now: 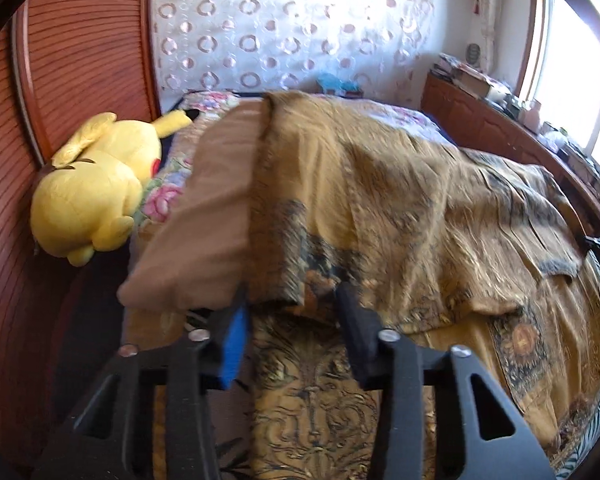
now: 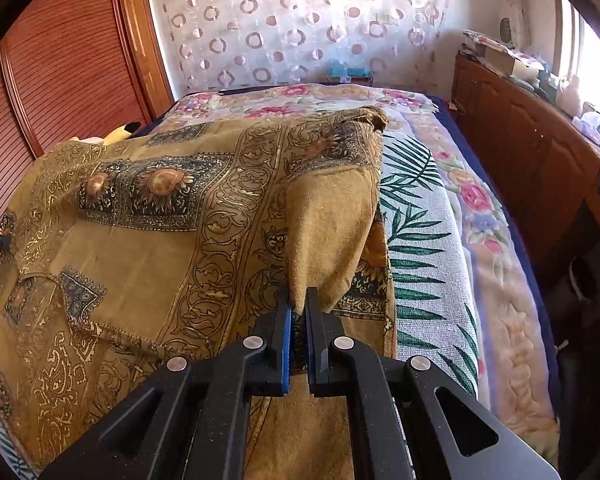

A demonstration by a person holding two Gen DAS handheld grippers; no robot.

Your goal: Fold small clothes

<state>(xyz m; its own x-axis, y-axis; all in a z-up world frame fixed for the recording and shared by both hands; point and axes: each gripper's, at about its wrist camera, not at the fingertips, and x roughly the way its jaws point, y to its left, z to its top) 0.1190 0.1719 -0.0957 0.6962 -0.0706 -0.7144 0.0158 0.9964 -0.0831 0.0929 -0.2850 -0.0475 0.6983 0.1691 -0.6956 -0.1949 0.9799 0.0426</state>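
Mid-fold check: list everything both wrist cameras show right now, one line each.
Mustard-gold patterned cloth garment: one, gold with dark panels, draped over the bed.
Yellow plush toy: one, yellow, left bed edge by the wardrobe.
Floral bedspread: one, pink and lilac, under the cloth.
Palm-leaf sheet: one, white and green, right of the cloth.
Wooden slatted wardrobe: one, reddish brown, left.
Left gripper: black, jaws apart at the cloth's edge.
Right gripper: black, pinching a fold.

**Technician A:** What do we note on the left gripper (image 1: 290,300)?

**Technician B:** We see black, matte, grainy linkage arms with cut-out slots, round silver pivot pins, and a blue pad on one finger.

**Technician A:** And the right gripper (image 2: 299,312)?

**Technician B:** We find identical construction: black fingers, blue pad, four silver pins.
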